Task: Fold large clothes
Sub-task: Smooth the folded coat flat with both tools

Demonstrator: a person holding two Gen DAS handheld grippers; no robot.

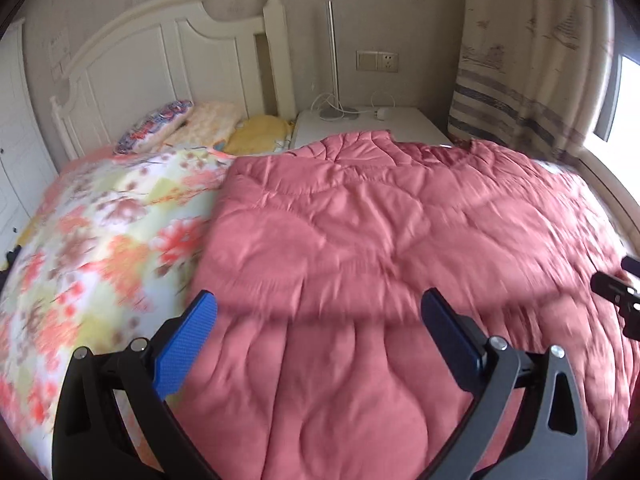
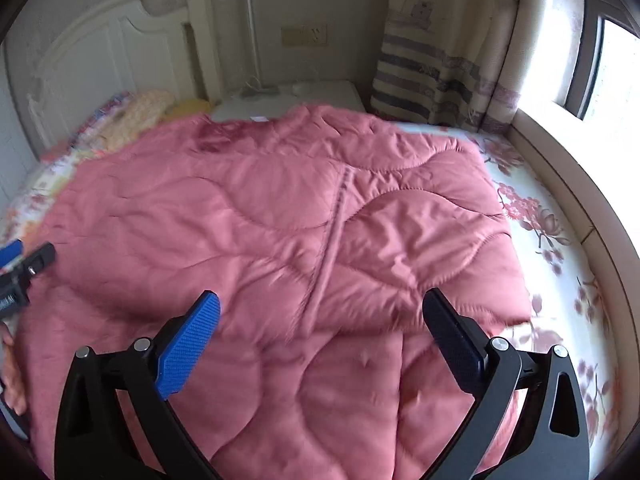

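While both grippers hang over the bed [image 2: 568, 280], I see the pink quilted coat [image 1: 380, 240] spread across the flowered bedcover [image 1: 100, 240], its far edge near the white nightstand [image 1: 400, 120]. In the right wrist view a stitched seam or zipper line runs down the middle of the coat [image 2: 320, 220], and its right edge ends short of the bed's window side, leaving a strip of flowered sheet bare there. A fold crosses the coat just past my fingertips in both views, with another layer of the same pink fabric lying nearer to me.

My left gripper [image 1: 320, 320] stands wide apart, blue pads [image 1: 188, 348] clear of the cloth, nothing between them; it hovers above the coat's left part, beside where pink meets the bedcover. My right gripper [image 2: 320, 320] is likewise spread to its full width and holds nothing, with the coat below it. Each gripper shows at the edge of the other's view: the right one [image 1: 616, 292] at the far right of the left view, the left one [image 2: 24, 268] at the far left of the right view, with a bit of a hand [image 2: 12, 376] under it.

At the head of the bed lie pillows [image 1: 208, 124] against the white headboard [image 1: 160, 52]. A thin lamp [image 1: 334, 60] stands on the nightstand, a wall socket [image 1: 378, 61] is beside it, and a striped curtain [image 1: 528, 60] hangs by the bright window [image 2: 616, 68]. Both views are blurred.
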